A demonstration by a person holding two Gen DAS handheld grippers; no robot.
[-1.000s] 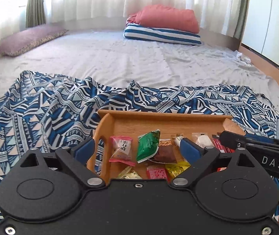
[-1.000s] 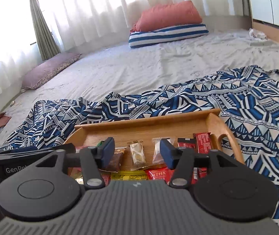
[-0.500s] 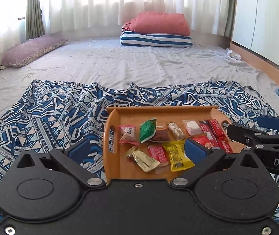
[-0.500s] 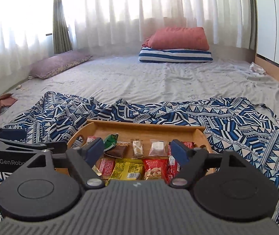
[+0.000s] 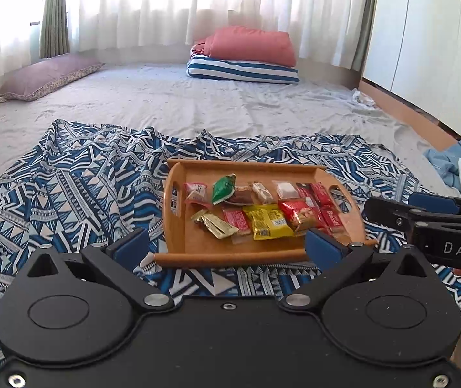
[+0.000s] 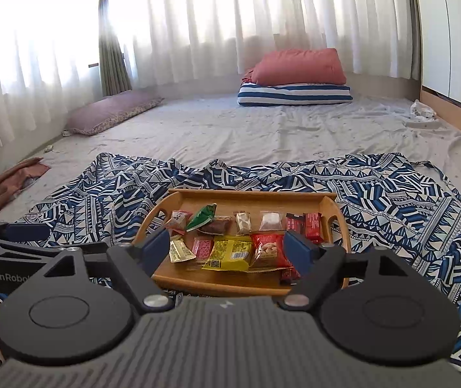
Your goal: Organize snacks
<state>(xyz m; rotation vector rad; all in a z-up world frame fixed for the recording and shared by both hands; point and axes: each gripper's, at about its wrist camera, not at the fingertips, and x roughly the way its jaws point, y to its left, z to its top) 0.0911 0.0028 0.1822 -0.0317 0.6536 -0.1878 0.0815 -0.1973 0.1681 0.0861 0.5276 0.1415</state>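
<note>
Both grippers have drawn back and risen from the tray since a second ago, when their pads hung right over the wrappers; now the whole tray shows ahead of each.

The left gripper (image 5: 227,245) stands spread wide with nothing between its blue pads (image 5: 131,245). The right gripper (image 6: 227,247) is also unclenched and empty, somewhat narrower.

The oblong wooden tray with cut-out handles (image 5: 262,253) rests on the blue-and-white patterned cloth (image 5: 68,194), which is spread over the grey bedsheet (image 5: 198,106). Its long axis runs from nine to three o'clock across both views. From the left gripper it lies at about one o'clock, ahead and below; from the right gripper it lies at twelve, so I judge the right hand the better placed of the two, though neither is clearly closer.

Snacks, as far as I can count: one pink sachet (image 5: 195,191), one green packet (image 5: 223,188) at the far left, one brown piece (image 5: 240,196), one pale nougat bar (image 5: 262,192), one clear white sachet (image 5: 287,190), one gold wrapper (image 5: 215,224), one small red sachet (image 5: 236,220), one yellow packet (image 5: 267,221), one red nut packet (image 5: 299,212), and about four red bars (image 5: 322,194) stacked at three o'clock, their number uncertain.

All sit inside the tray in two loose rows; none lies on the cloth.
</note>
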